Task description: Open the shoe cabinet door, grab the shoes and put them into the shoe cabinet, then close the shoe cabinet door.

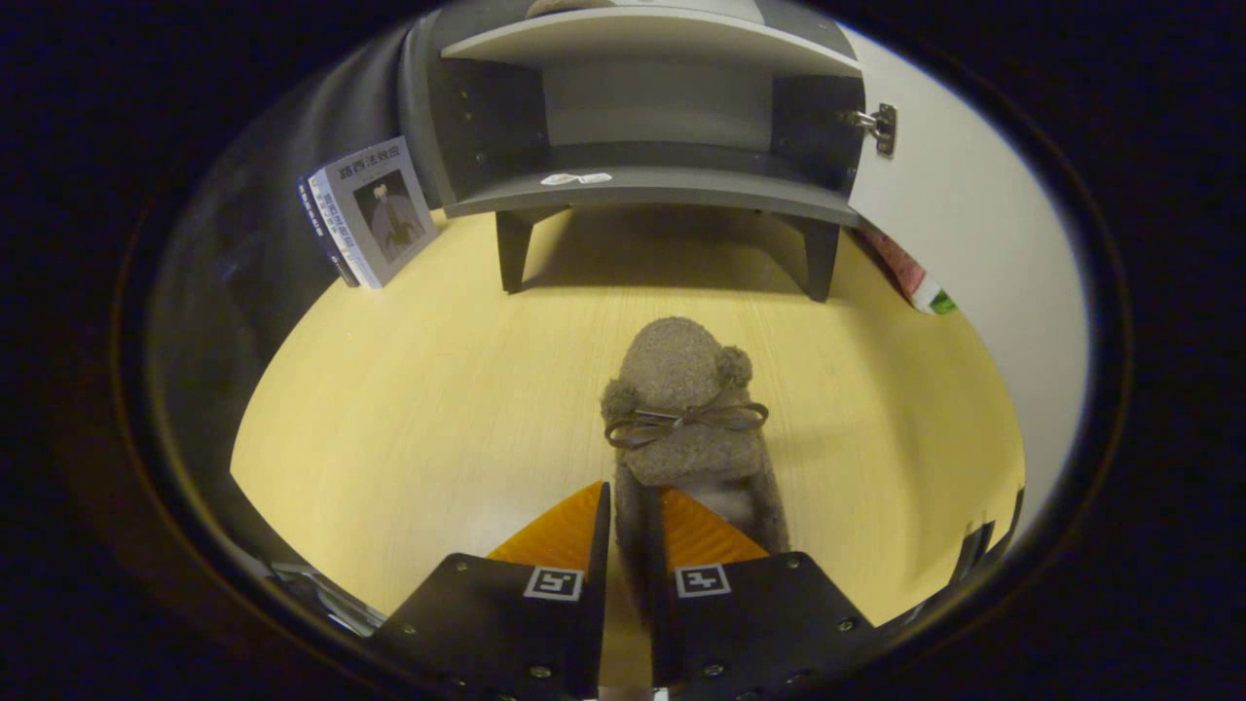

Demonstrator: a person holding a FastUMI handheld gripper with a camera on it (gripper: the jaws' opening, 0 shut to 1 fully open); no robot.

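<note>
The fuzzy brown-grey slipper with pompoms and a bow (pixel 686 409) is pinched at its heel wall by the gripper (pixel 635 545), fingers narrow on it, toe pointing straight ahead at the grey shoe cabinet (pixel 647 185). The white door (pixel 959 195) stands open at the right. A book (pixel 375 209) leans left of the cabinet, off the path across the pale wood desk (pixel 419 389).
</note>
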